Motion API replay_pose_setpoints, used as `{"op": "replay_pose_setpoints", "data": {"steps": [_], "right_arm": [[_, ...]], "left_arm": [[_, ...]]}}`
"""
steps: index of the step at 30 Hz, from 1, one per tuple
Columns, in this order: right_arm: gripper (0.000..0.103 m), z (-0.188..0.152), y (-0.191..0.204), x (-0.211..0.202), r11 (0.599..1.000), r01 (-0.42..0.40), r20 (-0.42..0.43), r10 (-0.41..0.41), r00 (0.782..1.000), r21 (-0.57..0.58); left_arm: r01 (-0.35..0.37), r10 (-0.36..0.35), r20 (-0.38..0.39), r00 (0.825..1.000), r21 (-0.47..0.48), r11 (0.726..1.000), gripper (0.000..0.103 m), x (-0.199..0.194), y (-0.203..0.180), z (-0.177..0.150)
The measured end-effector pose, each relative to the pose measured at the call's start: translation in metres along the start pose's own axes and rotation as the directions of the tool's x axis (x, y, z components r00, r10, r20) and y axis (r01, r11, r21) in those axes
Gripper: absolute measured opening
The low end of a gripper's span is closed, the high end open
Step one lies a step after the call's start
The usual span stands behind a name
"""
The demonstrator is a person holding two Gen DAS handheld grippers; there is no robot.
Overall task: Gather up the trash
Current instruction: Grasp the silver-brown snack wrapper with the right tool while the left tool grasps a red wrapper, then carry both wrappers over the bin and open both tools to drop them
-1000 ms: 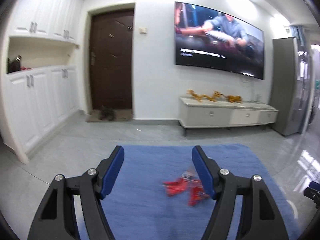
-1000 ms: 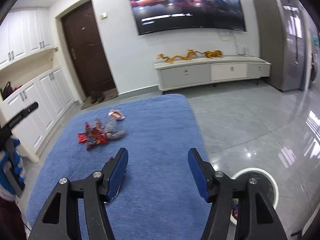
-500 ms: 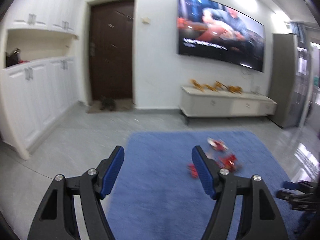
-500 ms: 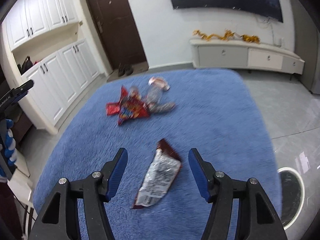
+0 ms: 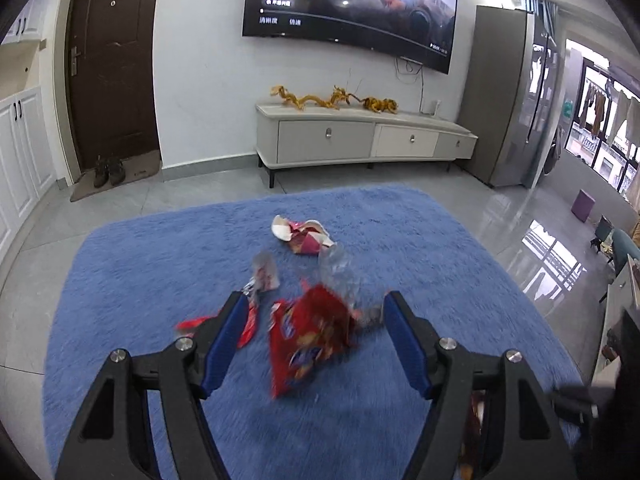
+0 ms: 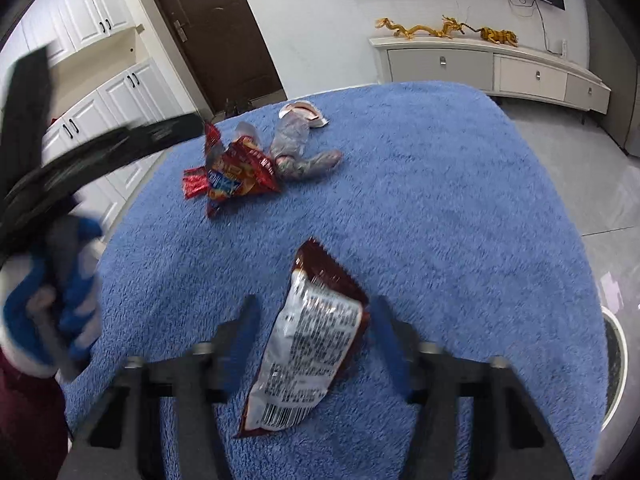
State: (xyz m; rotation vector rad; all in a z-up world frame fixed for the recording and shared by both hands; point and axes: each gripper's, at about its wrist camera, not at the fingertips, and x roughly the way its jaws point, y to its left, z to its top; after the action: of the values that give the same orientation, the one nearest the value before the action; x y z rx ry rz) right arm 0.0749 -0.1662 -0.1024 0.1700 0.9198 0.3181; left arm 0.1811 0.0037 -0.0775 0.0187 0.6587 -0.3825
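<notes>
Left tongs (image 5: pixel 314 320): spread wide, nothing pinched, hanging over the blue rug (image 5: pixel 400 240).
Red snack bag (image 5: pixel 308 336): lying on the rug right between the left tongs' fingers, a bit blurry.
Clear plastic wrapper (image 5: pixel 340 276): just past the red bag, looks like it's touching it.
Right tongs (image 6: pixel 314 320): also spread apart, motion-blurred.
Brown and white packet (image 6: pixel 308 344): flat on the rug, sitting between the right tongs' fingers, probably not gripped.
</notes>
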Motion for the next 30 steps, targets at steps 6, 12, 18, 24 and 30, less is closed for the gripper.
{"op": "replay_pose_setpoints", "data": {"steps": [6, 12, 18, 24, 30], "right_arm": [[0.033, -0.015, -0.002, -0.025, 0.999, -0.035, 0.025, 0.035, 0.999, -0.024], [0.033, -0.012, -0.015, -0.047, 1.000, -0.031, 0.078, 0.031, 0.996, -0.004], [0.033, -0.013, -0.021, -0.058, 0.997, -0.073, 0.123, 0.070, 0.990, 0.018], [0.033, -0.015, -0.026, -0.069, 0.996, -0.089, 0.143, 0.086, 0.986, 0.019], [0.033, -0.013, -0.032, -0.094, 0.997, -0.078, 0.199, 0.071, 0.977, 0.026]], "left_arm": [[0.006, -0.010, -0.066, 0.998, -0.057, 0.998, 0.048, 0.047, -0.005, 0.004], [0.000, -0.004, -0.056, 0.998, -0.078, 0.997, 0.024, 0.041, -0.007, -0.006], [0.013, -0.017, -0.047, 0.999, -0.080, 0.997, 0.010, 0.004, 0.001, -0.021], [0.057, -0.058, -0.014, 0.998, -0.067, 0.996, 0.008, -0.040, 0.002, -0.041], [0.146, -0.144, 0.038, 0.989, -0.058, 0.988, 0.007, -0.070, -0.017, -0.028]]}}
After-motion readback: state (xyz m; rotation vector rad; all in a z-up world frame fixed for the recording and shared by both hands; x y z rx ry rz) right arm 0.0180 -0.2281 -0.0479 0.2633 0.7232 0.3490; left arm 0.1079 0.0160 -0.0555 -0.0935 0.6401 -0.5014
